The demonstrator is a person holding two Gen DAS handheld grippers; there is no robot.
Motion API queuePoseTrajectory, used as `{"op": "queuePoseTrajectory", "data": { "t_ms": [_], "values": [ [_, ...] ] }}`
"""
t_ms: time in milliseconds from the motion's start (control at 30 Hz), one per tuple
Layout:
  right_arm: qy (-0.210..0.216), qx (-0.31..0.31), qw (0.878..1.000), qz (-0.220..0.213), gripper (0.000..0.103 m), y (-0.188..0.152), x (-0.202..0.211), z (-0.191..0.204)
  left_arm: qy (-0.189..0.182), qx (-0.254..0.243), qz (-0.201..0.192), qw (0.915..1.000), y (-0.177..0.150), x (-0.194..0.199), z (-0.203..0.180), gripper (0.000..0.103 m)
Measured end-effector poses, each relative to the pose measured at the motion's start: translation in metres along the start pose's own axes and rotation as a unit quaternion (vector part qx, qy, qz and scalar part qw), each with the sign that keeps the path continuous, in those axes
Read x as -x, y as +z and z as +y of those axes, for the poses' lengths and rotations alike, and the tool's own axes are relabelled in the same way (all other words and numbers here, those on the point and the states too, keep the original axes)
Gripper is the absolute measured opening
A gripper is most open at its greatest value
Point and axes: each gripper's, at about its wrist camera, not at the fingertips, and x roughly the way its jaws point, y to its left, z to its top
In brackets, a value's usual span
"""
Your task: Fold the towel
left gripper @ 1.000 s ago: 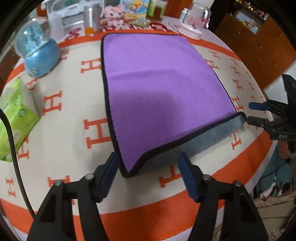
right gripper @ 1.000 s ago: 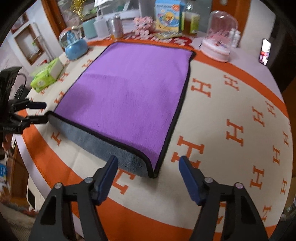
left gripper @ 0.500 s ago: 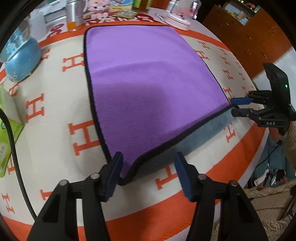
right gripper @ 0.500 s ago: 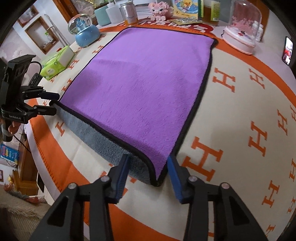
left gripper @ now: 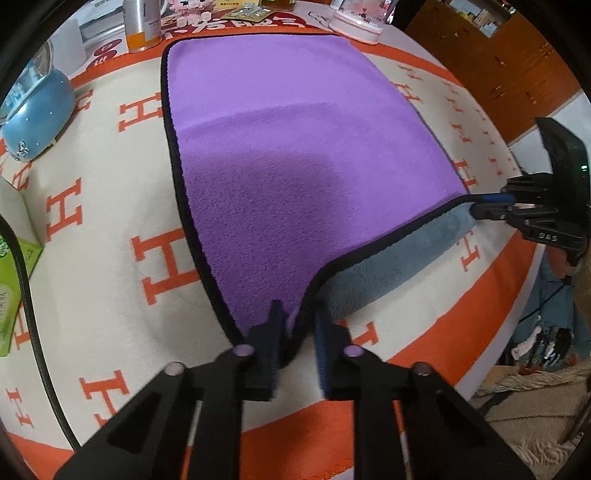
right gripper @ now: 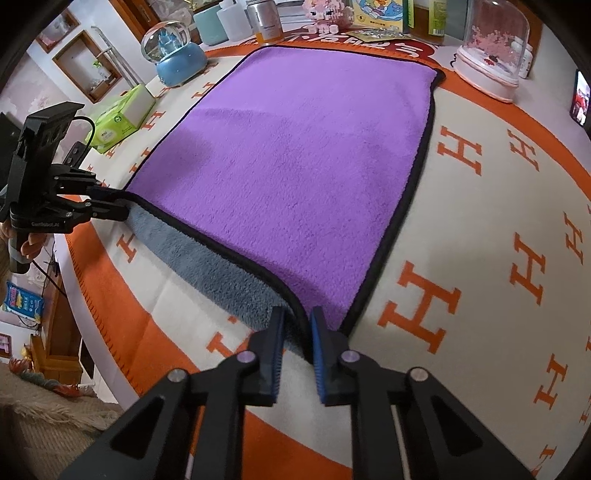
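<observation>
While the purple towel (left gripper: 295, 155) lies spread over the middle of the desk (left gripper: 103, 229), its near edge is lifted so the grey underside (left gripper: 388, 262) shows in a strip along the front. A black hem runs round the whole towel. The far edge lies flat, close to the row of things at the back of the desk.

At the near left corner, the left gripper (left gripper: 297, 332) has its fingers drawn close together with the black-hemmed corner pinched between them. At the near right corner, the right gripper (right gripper: 297, 328) is likewise clamped on the towel, its fingers narrowed onto the hem where purple meets grey. Each gripper also shows in the other's view, at the end of the raised front edge: the right gripper (left gripper: 495, 206) at the right side, the left gripper (right gripper: 107, 203) at the left side, with a hand (right gripper: 31, 242) on its grip.

The desk is covered by a cream cloth with orange H letters and an orange border. Left of the towel stand a blue snow globe (right gripper: 175, 55) and a green tissue box (right gripper: 120, 118). Behind it are a metal can (right gripper: 264, 18) and a pink toy (right gripper: 325, 13). To the far right sits a clear dome on a pink base (right gripper: 491, 51).
</observation>
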Motion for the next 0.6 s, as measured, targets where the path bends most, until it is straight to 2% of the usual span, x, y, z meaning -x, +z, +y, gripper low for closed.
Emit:
{"op": "queuePoseTrajectory", "data": {
  "t_ms": [167, 300, 433, 600],
  "values": [
    [-0.025, -0.017, 1.0, -0.007, 0.007, -0.003, 0.003, 0.006, 0.038, -0.005, -0.004, 0.9993, -0.001, 0.002, -0.014, 0.007],
    [-0.063, -0.034, 0.997, -0.014, 0.005, -0.003, 0.007, 0.016, 0.064, 0.016, -0.013, 0.9978, 0.0, 0.008, -0.019, 0.007],
    [-0.093, -0.055, 0.994, -0.028, 0.005, -0.001, 0.016, 0.025, 0.068, 0.039, -0.017, 0.9968, 0.002, 0.015, -0.022, 0.007],
    [-0.134, -0.083, 0.986, -0.049, 0.005, 0.008, 0.037, 0.034, 0.061, 0.039, -0.024, 0.9971, 0.012, 0.033, -0.022, 0.006]
  ]
}}
